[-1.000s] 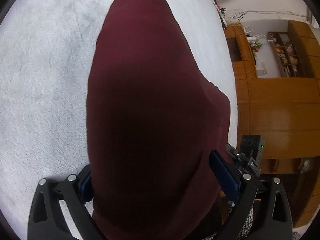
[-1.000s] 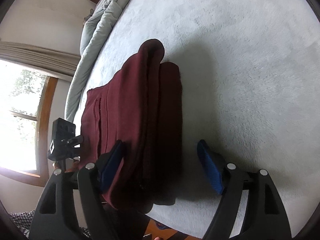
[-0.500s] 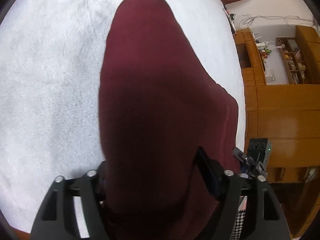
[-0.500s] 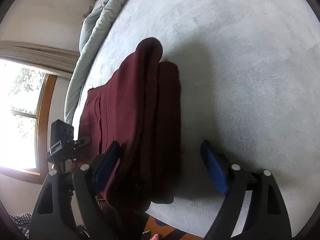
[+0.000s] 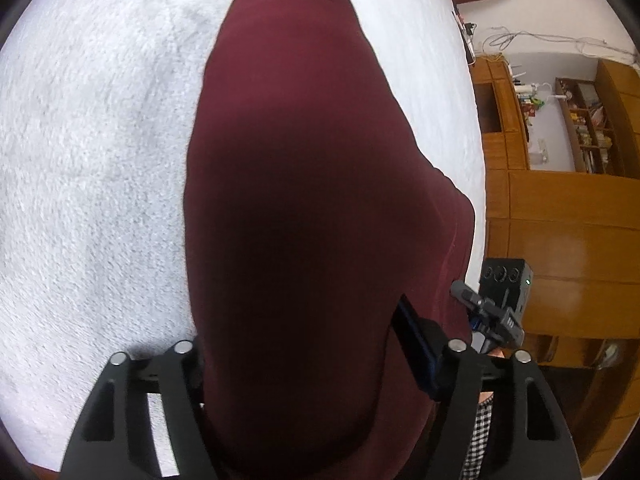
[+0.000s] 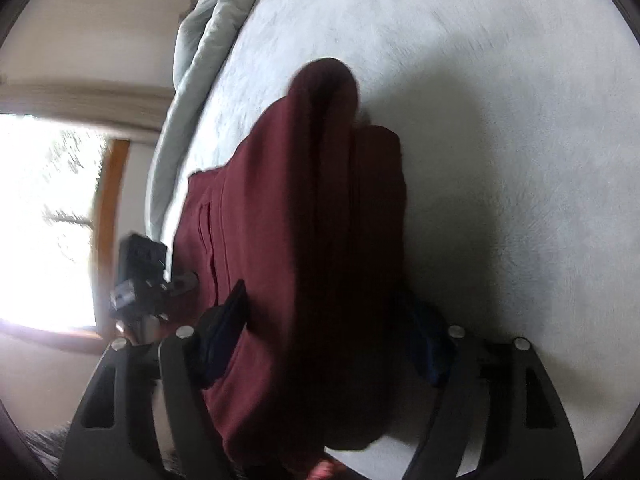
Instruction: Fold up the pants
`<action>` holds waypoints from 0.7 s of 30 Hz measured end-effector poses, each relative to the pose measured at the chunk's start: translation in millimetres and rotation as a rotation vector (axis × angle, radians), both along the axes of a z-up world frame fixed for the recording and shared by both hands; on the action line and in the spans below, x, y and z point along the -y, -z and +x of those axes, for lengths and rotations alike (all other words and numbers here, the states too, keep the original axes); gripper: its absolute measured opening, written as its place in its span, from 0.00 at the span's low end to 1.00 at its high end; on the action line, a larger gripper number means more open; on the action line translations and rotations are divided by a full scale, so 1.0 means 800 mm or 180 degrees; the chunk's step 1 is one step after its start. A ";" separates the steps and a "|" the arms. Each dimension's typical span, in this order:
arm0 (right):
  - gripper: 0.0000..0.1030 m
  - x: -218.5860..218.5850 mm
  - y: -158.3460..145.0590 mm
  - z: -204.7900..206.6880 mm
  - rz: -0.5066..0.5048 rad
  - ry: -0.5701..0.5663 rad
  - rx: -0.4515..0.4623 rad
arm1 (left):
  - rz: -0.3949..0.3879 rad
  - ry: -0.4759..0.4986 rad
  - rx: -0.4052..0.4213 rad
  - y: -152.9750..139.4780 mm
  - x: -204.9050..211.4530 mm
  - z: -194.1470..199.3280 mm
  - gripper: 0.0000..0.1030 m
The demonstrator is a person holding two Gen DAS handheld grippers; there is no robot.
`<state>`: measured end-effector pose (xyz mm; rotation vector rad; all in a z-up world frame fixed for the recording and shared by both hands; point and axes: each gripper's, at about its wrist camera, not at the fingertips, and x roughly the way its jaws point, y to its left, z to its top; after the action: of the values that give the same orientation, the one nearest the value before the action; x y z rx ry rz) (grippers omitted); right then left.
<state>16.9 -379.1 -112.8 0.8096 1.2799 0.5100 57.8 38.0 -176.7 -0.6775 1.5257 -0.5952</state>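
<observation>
The red pants [image 5: 304,208] lie folded on the white bed [image 5: 88,168]. Both the left gripper [image 5: 304,344] and the right gripper [image 6: 324,332] have just been closing, and each now squeezes the pants.

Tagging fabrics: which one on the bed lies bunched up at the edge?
The grey duvet, crumpled along the bed's window-side edge. The maroon pants lie folded, and the white blanket is spread flat.
</observation>
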 end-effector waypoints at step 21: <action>0.38 0.011 -0.133 0.001 -0.0297 0.0171 0.0721 | -0.0289 0.0006 0.0776 -0.097 0.055 0.026 0.34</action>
<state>17.9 -388.2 -6.2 0.6858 1.0625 0.4807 78.3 -5.8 -98.9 -0.6474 1.2788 -0.7250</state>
